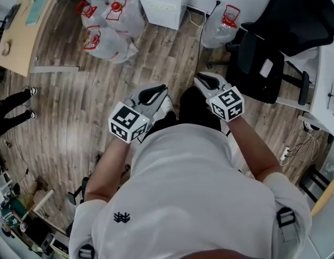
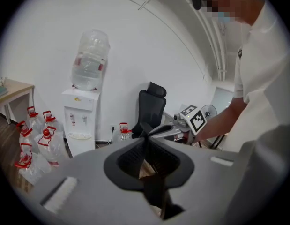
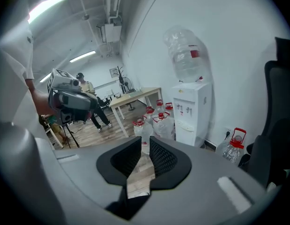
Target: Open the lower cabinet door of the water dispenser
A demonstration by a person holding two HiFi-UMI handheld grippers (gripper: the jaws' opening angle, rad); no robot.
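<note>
The white water dispenser (image 1: 165,4) stands against the wall ahead, with a large bottle upside down on top (image 2: 91,60). Its lower cabinet door (image 2: 82,146) looks closed; it also shows in the right gripper view (image 3: 188,134). Both grippers are held in the air in front of the person's chest, well short of the dispenser. My left gripper (image 1: 158,88) (image 2: 145,138) has its tips together and holds nothing. My right gripper (image 1: 202,80) (image 3: 145,143) shows a narrow gap between its pads, with only floor visible through it.
Several red-capped water bottles (image 1: 110,20) (image 2: 37,142) crowd the floor left of the dispenser, and one more (image 1: 223,26) sits to its right. A black office chair (image 1: 274,47) is at the right, a wooden table (image 1: 26,20) at the left. Another person's legs (image 1: 13,109) are far left.
</note>
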